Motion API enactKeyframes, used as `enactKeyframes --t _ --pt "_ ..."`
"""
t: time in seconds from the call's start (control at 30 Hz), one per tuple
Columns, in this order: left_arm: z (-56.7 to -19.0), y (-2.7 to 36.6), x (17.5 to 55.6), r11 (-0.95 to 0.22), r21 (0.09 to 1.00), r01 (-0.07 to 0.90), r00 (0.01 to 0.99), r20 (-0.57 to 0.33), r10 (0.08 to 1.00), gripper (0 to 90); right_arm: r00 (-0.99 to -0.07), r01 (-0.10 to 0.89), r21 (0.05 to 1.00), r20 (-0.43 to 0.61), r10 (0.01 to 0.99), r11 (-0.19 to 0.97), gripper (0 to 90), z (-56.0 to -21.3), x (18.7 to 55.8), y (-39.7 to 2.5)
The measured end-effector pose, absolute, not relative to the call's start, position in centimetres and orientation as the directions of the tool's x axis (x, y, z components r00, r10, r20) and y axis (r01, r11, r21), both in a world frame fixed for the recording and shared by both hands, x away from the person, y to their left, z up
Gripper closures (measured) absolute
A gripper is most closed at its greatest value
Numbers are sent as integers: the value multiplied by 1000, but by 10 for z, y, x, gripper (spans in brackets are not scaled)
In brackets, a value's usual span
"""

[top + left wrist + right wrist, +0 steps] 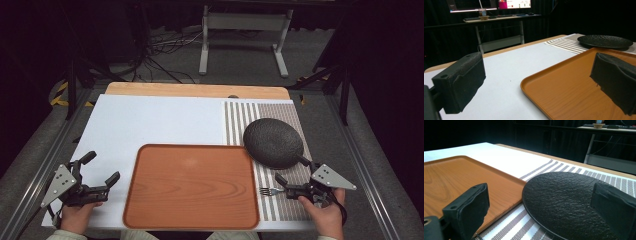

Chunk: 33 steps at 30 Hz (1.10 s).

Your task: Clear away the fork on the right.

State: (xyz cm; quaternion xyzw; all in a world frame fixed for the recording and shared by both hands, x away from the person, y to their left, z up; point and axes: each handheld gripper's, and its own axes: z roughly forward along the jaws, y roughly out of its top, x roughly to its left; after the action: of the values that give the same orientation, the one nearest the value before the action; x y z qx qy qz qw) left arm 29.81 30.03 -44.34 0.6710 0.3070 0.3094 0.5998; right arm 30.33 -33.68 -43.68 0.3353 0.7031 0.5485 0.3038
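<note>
Two hand-held grippers, my left (100,170) and right (289,175), stand agape and empty; the black plate (273,142), likely rigid, heavy and breakable, lies on the striped mat (240,117) beside the tray (190,185), best taken by its rim.

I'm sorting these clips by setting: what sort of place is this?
Probably a lab or studio set up for recording, not a home. The table stands between dark curtains, loose cables lie on the floor behind it, and a desk with lit monitors stands farther back.
</note>
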Motion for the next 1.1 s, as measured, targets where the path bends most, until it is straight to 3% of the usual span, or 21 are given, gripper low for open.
enactKeyframes --t 0.43,1.1 --pt "-444 301 298 -84 995 44 616 39 786 5 -603 152 972 -53 796 179 35 -435 303 -335" --pt "-443 301 298 -85 996 41 617 42 786 5 -665 195 953 -45 746 231 26 -399 313 -334"
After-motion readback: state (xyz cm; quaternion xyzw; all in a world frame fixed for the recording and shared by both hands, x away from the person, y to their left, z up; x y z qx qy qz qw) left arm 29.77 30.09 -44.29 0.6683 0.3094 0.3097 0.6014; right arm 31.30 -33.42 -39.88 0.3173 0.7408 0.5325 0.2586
